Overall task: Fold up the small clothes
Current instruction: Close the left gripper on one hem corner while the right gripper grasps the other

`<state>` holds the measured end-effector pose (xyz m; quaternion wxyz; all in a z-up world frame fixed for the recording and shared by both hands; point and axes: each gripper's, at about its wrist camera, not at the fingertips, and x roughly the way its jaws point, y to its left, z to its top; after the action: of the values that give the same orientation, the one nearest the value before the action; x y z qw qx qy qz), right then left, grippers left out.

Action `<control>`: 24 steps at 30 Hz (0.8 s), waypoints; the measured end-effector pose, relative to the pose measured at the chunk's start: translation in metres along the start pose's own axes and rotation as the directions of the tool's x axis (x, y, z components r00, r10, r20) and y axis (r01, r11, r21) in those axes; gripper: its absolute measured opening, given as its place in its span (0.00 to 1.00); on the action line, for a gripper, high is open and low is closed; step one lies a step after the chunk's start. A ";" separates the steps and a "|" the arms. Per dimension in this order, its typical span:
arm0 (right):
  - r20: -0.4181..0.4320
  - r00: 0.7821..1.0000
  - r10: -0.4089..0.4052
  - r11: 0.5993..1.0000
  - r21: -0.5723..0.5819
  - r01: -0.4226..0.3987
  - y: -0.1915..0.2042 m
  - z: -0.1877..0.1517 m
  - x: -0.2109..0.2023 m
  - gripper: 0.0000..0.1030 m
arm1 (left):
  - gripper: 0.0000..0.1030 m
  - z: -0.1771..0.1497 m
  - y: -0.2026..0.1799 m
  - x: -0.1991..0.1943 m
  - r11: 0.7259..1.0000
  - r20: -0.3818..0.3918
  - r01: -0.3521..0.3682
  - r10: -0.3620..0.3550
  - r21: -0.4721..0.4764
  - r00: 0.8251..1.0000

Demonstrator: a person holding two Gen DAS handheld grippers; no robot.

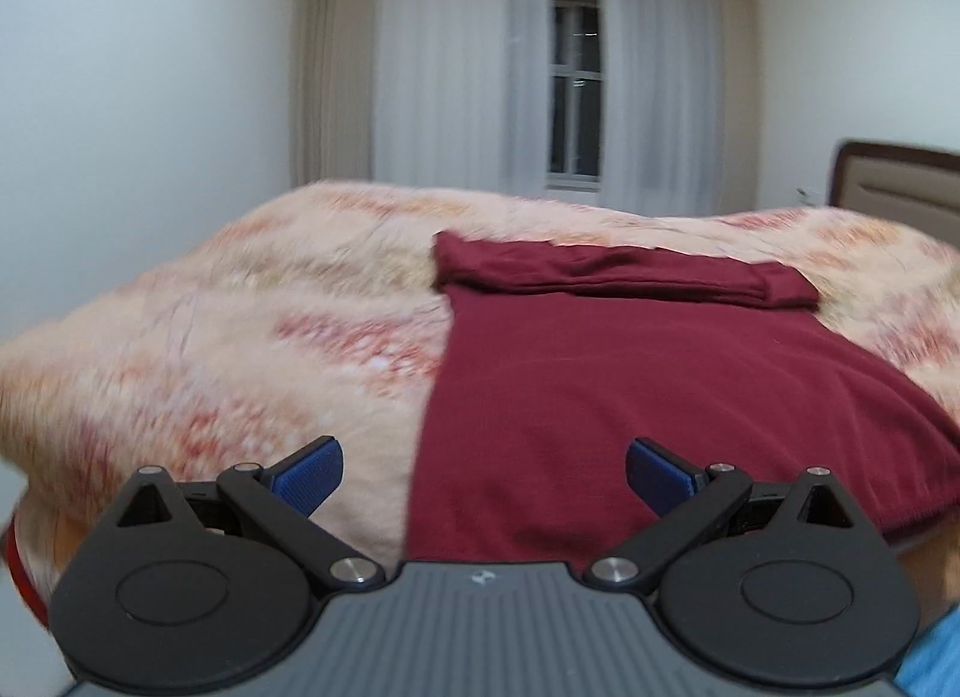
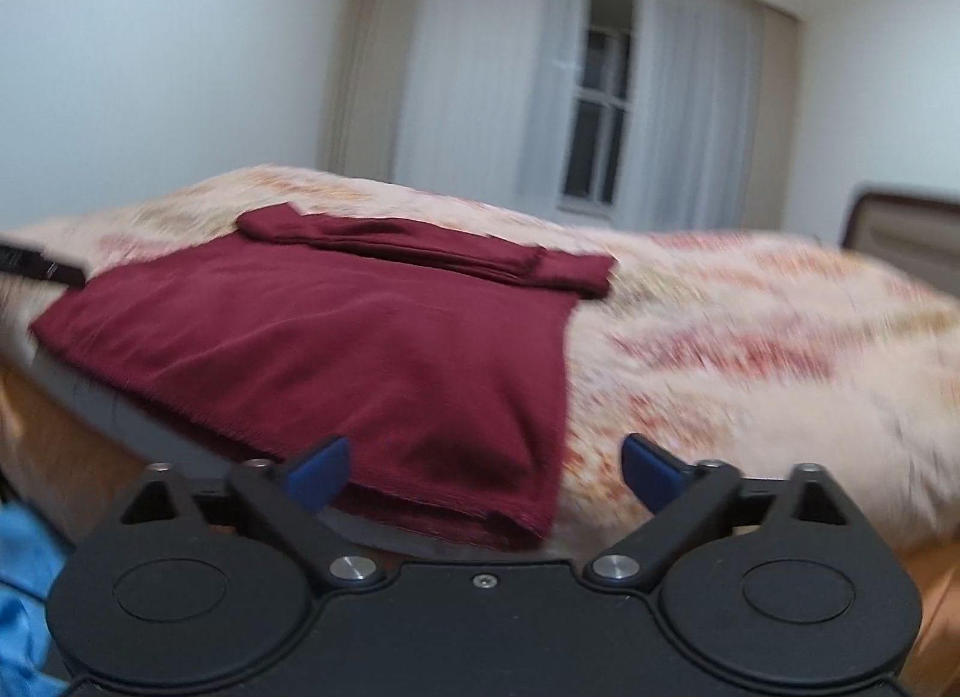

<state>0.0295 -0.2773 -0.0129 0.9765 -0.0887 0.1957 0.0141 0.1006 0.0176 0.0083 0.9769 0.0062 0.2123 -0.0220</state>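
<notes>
The maroon garment (image 1: 630, 385) lies flat on the bed (image 1: 240, 337) near its front edge, sleeves already folded across the top. Judging by that, the body folds remain. Left tool (image 1: 485, 472) and right tool (image 2: 485, 472) both hover open, empty.

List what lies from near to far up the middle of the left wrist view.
Left gripper, jaws open → dark red garment, its flat body → folded band at the garment's far end → patterned bedspread → sheer curtains with the window.
</notes>
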 end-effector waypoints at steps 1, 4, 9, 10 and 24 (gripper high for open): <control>0.005 1.000 0.004 0.999 -0.039 -0.004 0.007 0.000 0.002 0.98 | 1.00 0.000 -0.006 0.000 1.000 -0.004 0.005 -0.005 0.021 1.000; 0.003 1.000 0.014 0.987 -0.161 -0.013 0.028 0.000 0.011 0.99 | 1.00 -0.001 -0.020 0.001 0.998 -0.017 0.036 -0.036 0.046 0.999; -0.019 1.000 0.012 0.946 -0.324 -0.017 0.056 -0.008 0.026 0.99 | 1.00 -0.003 -0.030 0.000 0.995 -0.032 0.075 -0.073 0.064 0.997; -0.016 1.000 0.007 0.937 -0.349 -0.012 0.060 -0.009 0.028 0.99 | 1.00 -0.003 -0.031 -0.001 0.995 -0.033 0.078 -0.076 0.067 0.997; 0.074 0.996 -0.058 0.838 -0.538 0.088 0.084 -0.030 0.037 0.69 | 1.00 -0.014 -0.039 -0.004 0.985 -0.033 0.130 -0.127 0.117 0.991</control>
<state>0.0470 -0.2000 -0.0686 0.9166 -0.3675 0.1536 0.0339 0.0891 -0.0210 -0.0032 0.9686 0.0510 0.2229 -0.0976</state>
